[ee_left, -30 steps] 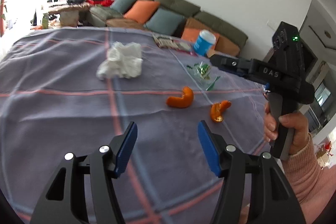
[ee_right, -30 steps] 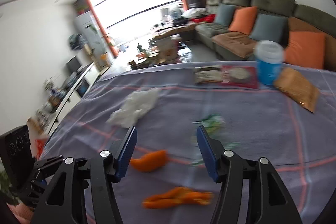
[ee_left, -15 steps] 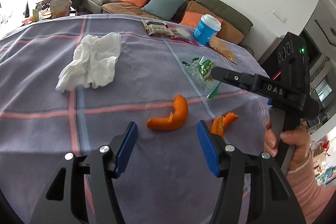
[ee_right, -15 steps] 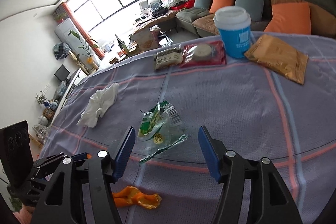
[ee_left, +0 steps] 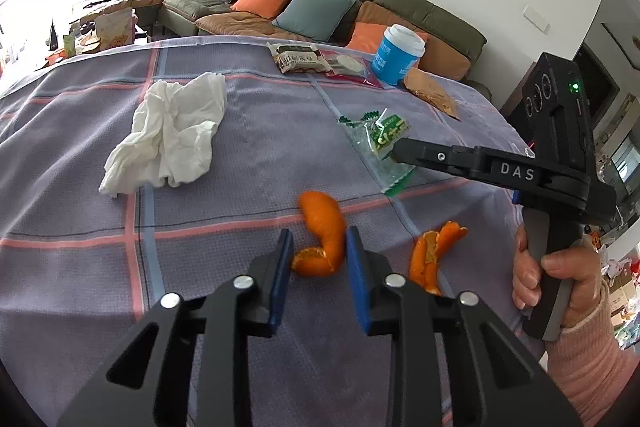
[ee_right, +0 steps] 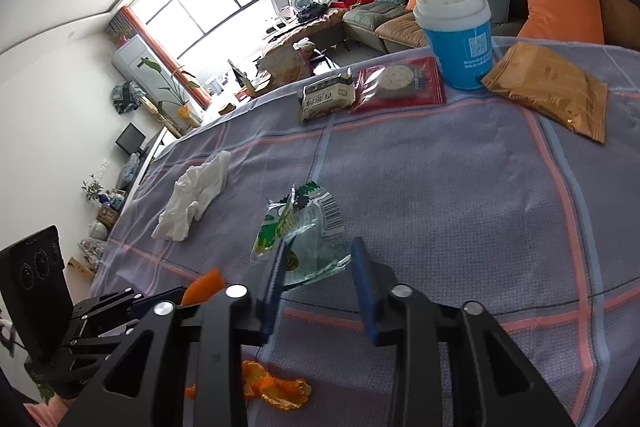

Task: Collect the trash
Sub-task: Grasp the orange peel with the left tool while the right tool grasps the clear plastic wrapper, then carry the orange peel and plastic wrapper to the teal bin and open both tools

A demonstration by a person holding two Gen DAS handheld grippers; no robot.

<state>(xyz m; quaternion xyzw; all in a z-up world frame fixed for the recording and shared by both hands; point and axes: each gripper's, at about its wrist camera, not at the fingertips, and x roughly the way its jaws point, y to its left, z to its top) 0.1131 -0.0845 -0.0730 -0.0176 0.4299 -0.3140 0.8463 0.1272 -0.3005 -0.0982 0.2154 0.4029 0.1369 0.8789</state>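
On the plaid-clothed table (ee_left: 224, 219), the left gripper (ee_left: 316, 247) is closing around an orange peel (ee_left: 324, 227); the right gripper (ee_right: 318, 259), marked "DAS", is closing over a green-printed clear wrapper (ee_right: 304, 227).

A matt, finely woven grey-lilac cloth with pink and blue stripes (ee_left: 248, 155) is covering the table across both views, and the crumpled white paper tissue (ee_left: 172, 135) at left of the left wrist view is looking soft and creased. The curled orange peel with a dimpled, faintly waxy skin (ee_left: 326, 227) is lying between matt blue pads (ee_left: 280, 267) on matt black plastic fingers with shiny metal screws, while the clear, glossy plastic wrapper with green print (ee_right: 304, 231) is glinting at centre of the right wrist view. At upper right there, the blue paper cup with a smooth white plastic lid (ee_right: 456, 35) is standing beside a shiny brown foil packet (ee_right: 552, 87).
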